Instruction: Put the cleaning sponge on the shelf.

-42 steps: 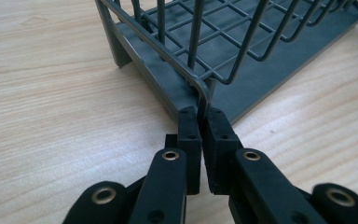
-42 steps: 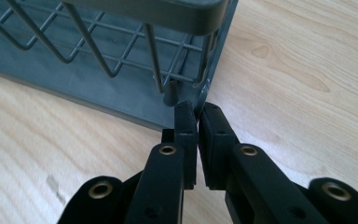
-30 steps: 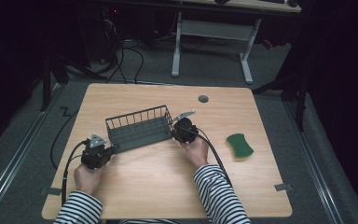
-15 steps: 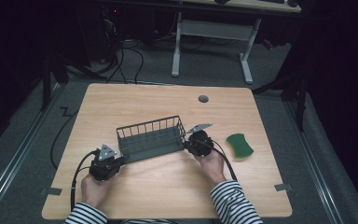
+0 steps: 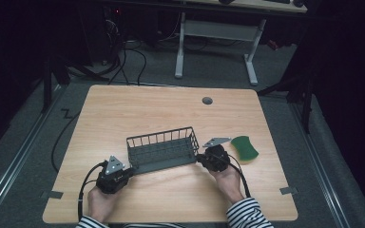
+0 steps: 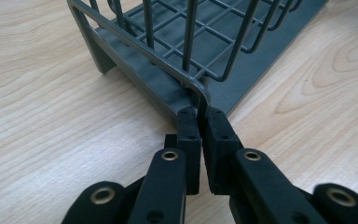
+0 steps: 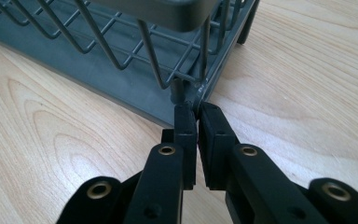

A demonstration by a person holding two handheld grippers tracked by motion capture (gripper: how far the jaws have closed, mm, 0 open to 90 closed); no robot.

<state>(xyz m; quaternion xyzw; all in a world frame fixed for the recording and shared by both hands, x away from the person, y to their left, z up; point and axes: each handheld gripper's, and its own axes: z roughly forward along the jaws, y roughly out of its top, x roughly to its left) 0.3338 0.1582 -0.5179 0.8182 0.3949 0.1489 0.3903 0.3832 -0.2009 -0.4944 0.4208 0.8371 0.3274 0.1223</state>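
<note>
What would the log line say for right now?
left gripper: shut on rack corner | right gripper: shut on rack's other end | rack: on table | sponge: beside right gripper, untouched

Overall light: the table (image 5: pixel 171 109) is evenly lit from above, and the room around it falls into near black.
Shadows: soft and short; the wire basket (image 5: pixel 161 149) throws only a faint shade on the wood.
Glare: none strong; a dull sheen lies on the black jaws in both gripper views.
Sharpness: the high view is slightly soft and grainy.
Focus: the jaws at the bottom edges blur a little, while the wood grain is crisp.
Distortion: the basket wires splay outward towards the top corners.
</note>
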